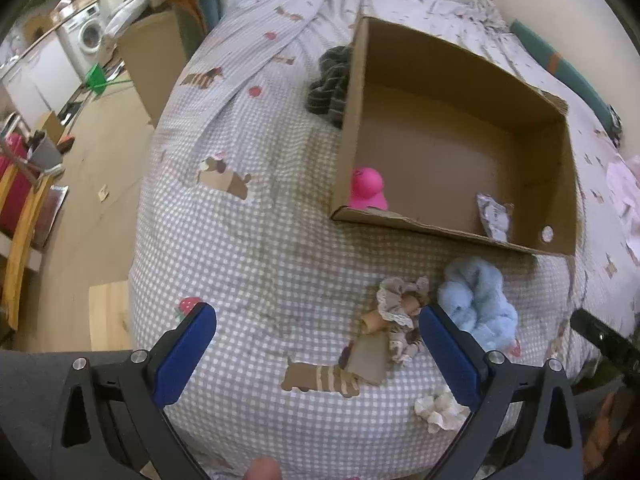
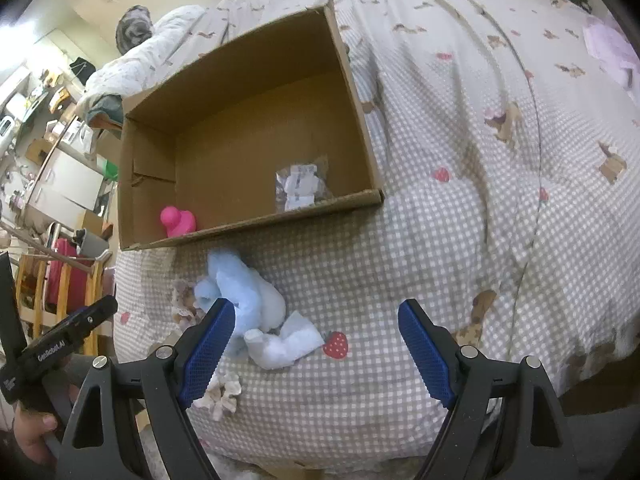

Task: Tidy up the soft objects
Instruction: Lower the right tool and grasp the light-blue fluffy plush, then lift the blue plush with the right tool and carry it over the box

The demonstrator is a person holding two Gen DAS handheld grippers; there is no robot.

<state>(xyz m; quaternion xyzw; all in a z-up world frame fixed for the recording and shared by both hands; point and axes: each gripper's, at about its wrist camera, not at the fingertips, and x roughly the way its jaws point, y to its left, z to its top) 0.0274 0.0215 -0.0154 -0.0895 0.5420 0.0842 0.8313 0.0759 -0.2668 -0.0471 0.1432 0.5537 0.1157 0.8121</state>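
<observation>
An open cardboard box [image 1: 352, 128] [image 2: 360, 92] lies on the checked bed. Inside it are a pink soft toy [image 1: 367, 189] [image 2: 178, 221] and a clear packet [image 1: 495, 216] [image 2: 301, 186]. In front of the box lie a light blue plush [image 1: 476, 300] [image 2: 244, 288], a brown lace scrunchie [image 1: 396, 312] and a cream scrunchie [image 1: 438, 406] [image 2: 222, 394]. My left gripper [image 1: 318, 344] is open and empty above the bed, its right finger beside the brown scrunchie. My right gripper [image 2: 316, 344] is open and empty, its left finger over the blue plush.
A dark knitted item [image 1: 330, 84] lies against the box's far left side. A pink cloth [image 2: 610, 46] lies on the bed at the right. The bed's left edge drops to a wooden floor [image 1: 100, 184] with a chair and cardboard boxes.
</observation>
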